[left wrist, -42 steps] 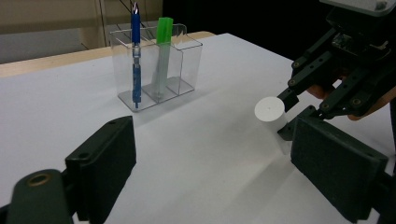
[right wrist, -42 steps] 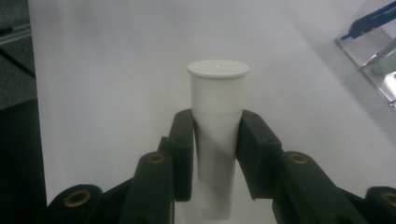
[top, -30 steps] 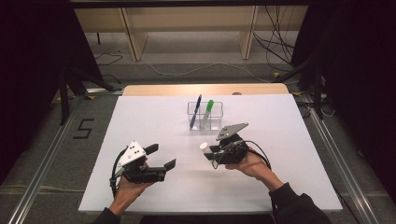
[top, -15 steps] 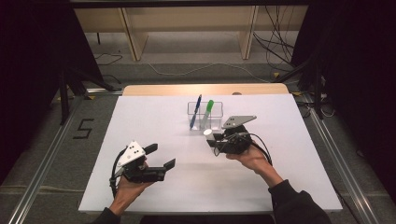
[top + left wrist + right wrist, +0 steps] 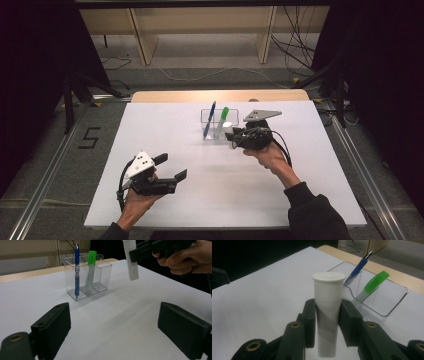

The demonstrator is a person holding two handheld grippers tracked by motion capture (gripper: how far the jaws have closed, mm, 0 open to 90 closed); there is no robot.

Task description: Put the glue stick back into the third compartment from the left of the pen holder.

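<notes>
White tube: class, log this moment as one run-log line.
right tool shut on white tube, upright, beside clear holder | blue pen, green marker in holder | left tool open, idle

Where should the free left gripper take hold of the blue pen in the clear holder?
Grip the blue pen by its upper end, coming from above. It stands nearly upright in the clear holder, whose walls surround its lower half, and the green-capped pen stands close beside it.

White capped tube (image 5: 327, 312) — upright, clamped between right claw (image 5: 327, 322) jaws, held above surface just beside clear organizer (image 5: 214, 127); organizer holds blue pen (image 5: 209, 119), green marker (image 5: 222, 120).
</notes>
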